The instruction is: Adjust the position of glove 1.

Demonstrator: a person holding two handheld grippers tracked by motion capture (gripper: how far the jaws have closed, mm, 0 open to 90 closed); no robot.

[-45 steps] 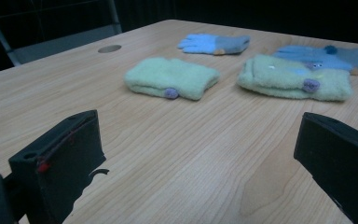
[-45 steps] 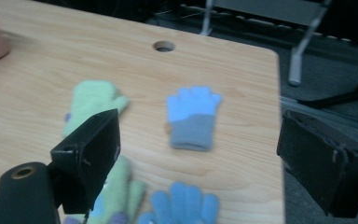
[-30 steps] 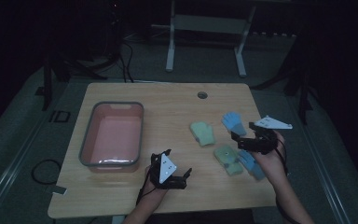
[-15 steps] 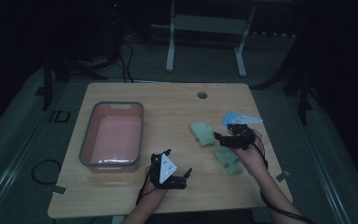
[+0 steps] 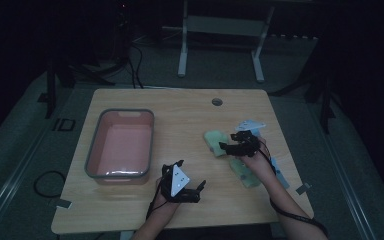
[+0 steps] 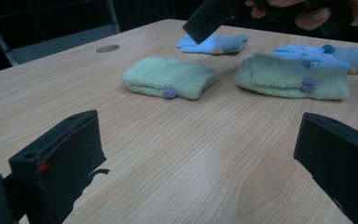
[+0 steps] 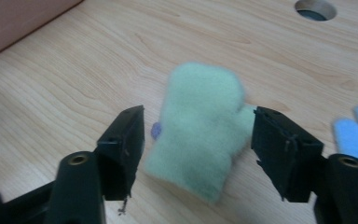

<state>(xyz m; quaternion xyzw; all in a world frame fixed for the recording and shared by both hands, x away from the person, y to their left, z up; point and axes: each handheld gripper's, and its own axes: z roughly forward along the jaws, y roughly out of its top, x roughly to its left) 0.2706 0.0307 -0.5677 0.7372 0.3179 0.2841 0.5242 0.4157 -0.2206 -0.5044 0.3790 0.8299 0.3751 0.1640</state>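
Right gripper (image 7: 198, 140): jaws just closing, straddling a green mitten (image 7: 200, 128) that lies flat on the table (image 5: 180, 107), pads not yet pressing it. In the high view the mitten (image 5: 214, 140) sits at 9 o'clock of that gripper (image 5: 232, 145). Left gripper (image 5: 192, 182): jaws apart, nothing between, at 4 o'clock of the pink bin (image 5: 120, 172).

Worktop (image 5: 180, 105): pale wood, visible grain, one dark round hole.
Bin (image 5: 92, 155): pink inside, grey rim.
Mitten (image 7: 198, 126) nearest bin: pale green, fuzzy, small purple dot at edge.
Second mitten (image 6: 291, 77), farther from bin: same pale green, purple dot.
Gloves (image 6: 214, 43) beyond mittens: light blue, orange-tipped.
Both hand-held grippers: black jaws; left hand-held gripper (image 5: 192, 186) carries grey plate with dark dots.
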